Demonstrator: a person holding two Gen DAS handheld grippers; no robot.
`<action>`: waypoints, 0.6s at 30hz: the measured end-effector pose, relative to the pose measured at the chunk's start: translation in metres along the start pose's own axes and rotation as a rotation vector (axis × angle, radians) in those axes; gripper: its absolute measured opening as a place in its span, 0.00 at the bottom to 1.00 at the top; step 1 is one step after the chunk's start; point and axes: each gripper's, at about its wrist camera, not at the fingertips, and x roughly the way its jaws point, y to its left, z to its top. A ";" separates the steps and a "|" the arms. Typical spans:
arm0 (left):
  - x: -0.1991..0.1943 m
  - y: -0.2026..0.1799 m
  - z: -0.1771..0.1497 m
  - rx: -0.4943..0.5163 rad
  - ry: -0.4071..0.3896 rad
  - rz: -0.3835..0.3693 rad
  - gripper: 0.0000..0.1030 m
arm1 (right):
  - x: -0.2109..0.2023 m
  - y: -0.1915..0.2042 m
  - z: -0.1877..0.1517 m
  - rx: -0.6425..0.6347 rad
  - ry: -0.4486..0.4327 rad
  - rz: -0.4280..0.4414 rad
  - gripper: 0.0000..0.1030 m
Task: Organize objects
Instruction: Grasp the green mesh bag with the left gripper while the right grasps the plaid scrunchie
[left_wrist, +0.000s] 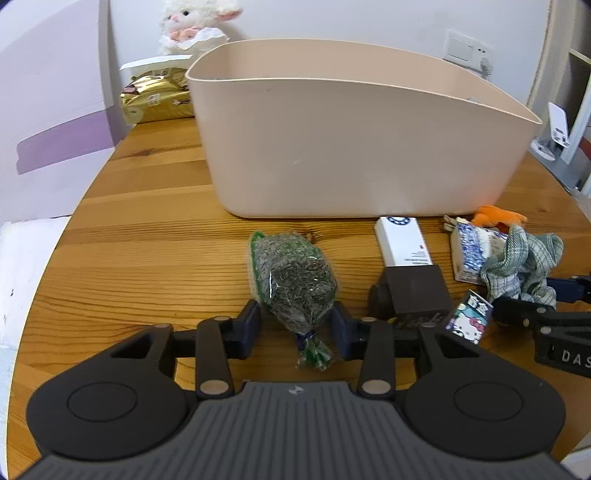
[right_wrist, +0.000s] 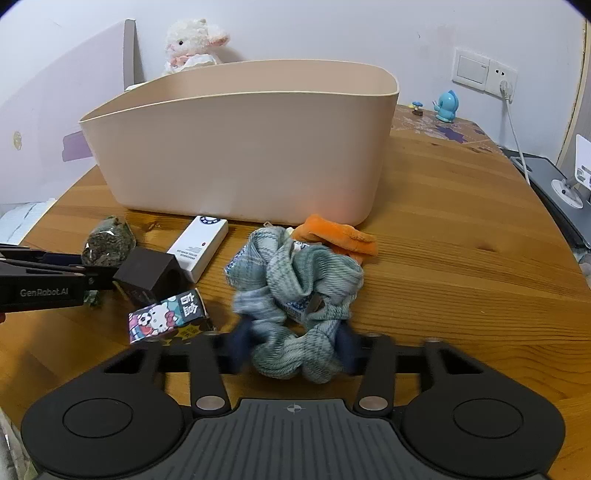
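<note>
A clear bag of green dried herbs (left_wrist: 295, 280) lies on the wooden table (left_wrist: 147, 229) in front of a beige bin (left_wrist: 351, 147). My left gripper (left_wrist: 295, 330) is open, one finger on each side of the bag's tied neck, with wood showing beside the left finger. My right gripper (right_wrist: 293, 349) straddles a crumpled blue-green cloth (right_wrist: 295, 288). Its fingers are blurred, wide apart and touching the cloth's sides. The cloth rests on a blue-and-white carton (left_wrist: 471, 251). An orange plush (right_wrist: 336, 236) lies behind the cloth.
Between the grippers lie a white box (right_wrist: 199, 243), a dark house-shaped block (right_wrist: 147, 273) and a cartoon-cat box (right_wrist: 166, 314). A gold bag (left_wrist: 155, 99) and a plush lamb (right_wrist: 192, 44) sit behind the bin. Bare wood extends to the right (right_wrist: 461, 240).
</note>
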 end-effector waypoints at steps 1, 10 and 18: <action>0.000 -0.001 -0.001 0.004 -0.004 0.001 0.39 | -0.001 -0.001 0.000 0.003 0.001 0.005 0.26; -0.008 -0.002 -0.009 0.038 -0.021 -0.002 0.14 | -0.019 -0.006 -0.009 0.008 -0.024 -0.004 0.18; -0.054 -0.001 -0.005 0.041 -0.131 0.005 0.14 | -0.058 -0.016 0.004 0.021 -0.133 -0.020 0.18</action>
